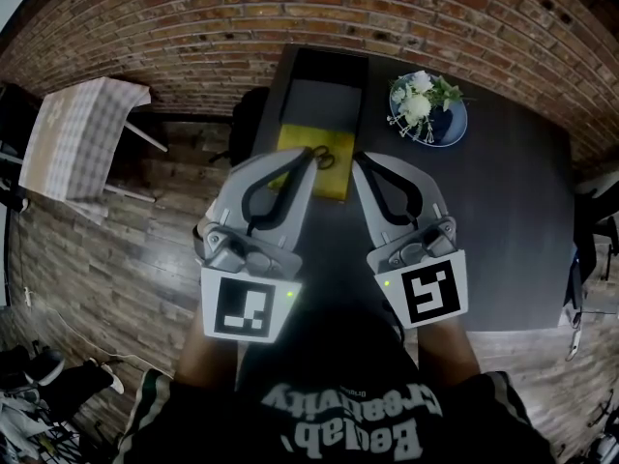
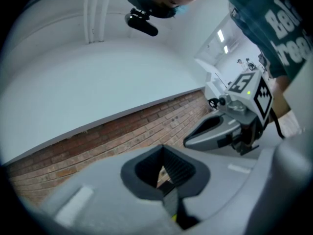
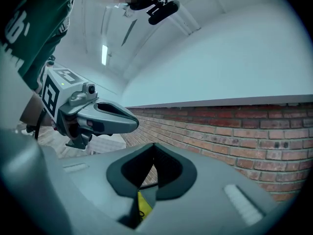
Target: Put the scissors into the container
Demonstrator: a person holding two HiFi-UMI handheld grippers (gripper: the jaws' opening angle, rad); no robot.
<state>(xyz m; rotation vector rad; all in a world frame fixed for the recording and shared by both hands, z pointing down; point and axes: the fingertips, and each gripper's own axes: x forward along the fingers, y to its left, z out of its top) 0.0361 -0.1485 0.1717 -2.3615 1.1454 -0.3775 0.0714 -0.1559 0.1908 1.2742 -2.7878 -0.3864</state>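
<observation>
the black-handled scissors [image 1: 323, 157] lie on a flat yellow sheet [image 1: 319, 180] on the long dark counter [image 1: 503, 220]. they are outside the black rectangular open-topped container [image 1: 329, 63], which stands just beyond the sheet at the counter's far end, near the red brick wall [image 1: 193, 27]. in the head view the tip of the left tool [image 1: 308, 155] shows just beside the scissors; i cannot tell whether it touches them. its two jaws are pressed together tip to tip with nothing caught between them. the right tool [image 1: 361, 160] is held close beside it, its jaws likewise closed on each other and empty. a blue bowl of white flowers [image 1: 426, 114] stands on the counter to the right of the container.
</observation>
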